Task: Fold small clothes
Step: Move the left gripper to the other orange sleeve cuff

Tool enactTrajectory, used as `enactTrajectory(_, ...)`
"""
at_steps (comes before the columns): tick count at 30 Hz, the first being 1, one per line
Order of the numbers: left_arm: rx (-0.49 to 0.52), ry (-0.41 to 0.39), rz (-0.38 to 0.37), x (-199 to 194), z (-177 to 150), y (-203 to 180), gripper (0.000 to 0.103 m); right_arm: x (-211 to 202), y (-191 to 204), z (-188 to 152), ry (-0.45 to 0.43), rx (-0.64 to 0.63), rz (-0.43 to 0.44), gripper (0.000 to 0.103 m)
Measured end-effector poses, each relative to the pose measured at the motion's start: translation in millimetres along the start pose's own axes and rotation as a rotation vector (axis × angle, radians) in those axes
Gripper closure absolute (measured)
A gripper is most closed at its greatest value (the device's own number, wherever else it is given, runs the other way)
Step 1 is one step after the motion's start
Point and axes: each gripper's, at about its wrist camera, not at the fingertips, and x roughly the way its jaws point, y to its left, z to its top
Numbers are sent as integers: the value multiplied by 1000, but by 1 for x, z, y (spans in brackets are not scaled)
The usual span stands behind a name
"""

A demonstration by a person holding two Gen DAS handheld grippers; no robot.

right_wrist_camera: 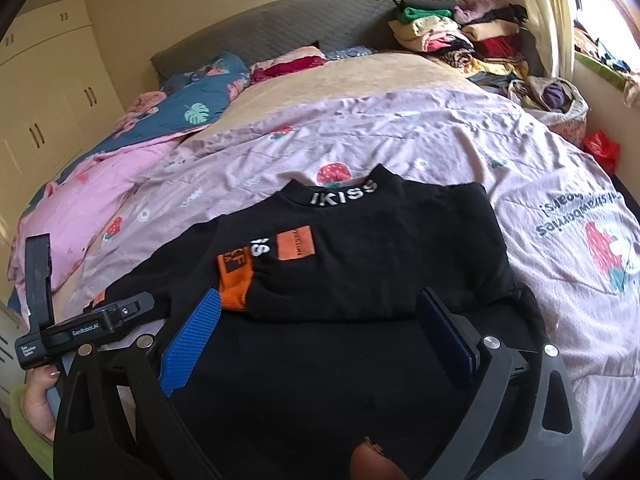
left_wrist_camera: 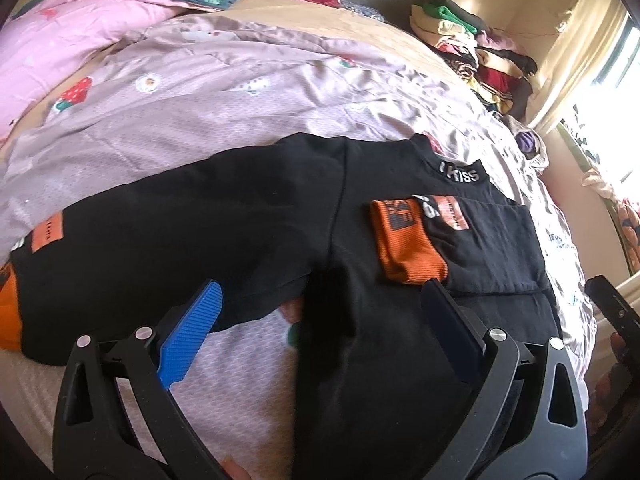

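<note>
A small black sweatshirt (left_wrist_camera: pixel 256 216) with an "IKISS" collar and orange cuffs lies on the bed. Its right sleeve is folded across the chest, orange cuff (left_wrist_camera: pixel 404 240) on top. Its left sleeve lies spread out to the left, with an orange patch (left_wrist_camera: pixel 47 233). My left gripper (left_wrist_camera: pixel 324 312) is open and empty, just above the shirt's lower left part. In the right wrist view the same shirt (right_wrist_camera: pixel 384 248) lies ahead with the folded cuff (right_wrist_camera: pixel 236 280). My right gripper (right_wrist_camera: pixel 320 320) is open and empty over the shirt's lower hem.
The shirt lies on a lilac strawberry-print sheet (right_wrist_camera: pixel 440 144). A pink quilt (left_wrist_camera: pixel 52 40) and a teal pillow (right_wrist_camera: pixel 200 96) sit at the left. A pile of folded clothes (right_wrist_camera: pixel 460 36) stands at the headboard's right. The left gripper's body (right_wrist_camera: pixel 80 328) shows at the left.
</note>
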Motion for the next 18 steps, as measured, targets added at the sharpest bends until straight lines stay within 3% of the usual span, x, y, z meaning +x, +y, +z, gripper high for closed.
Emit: enactTrajectory(18,-78,-10,45,-19,-12,46,10,4,63,4,3,-124,61,5)
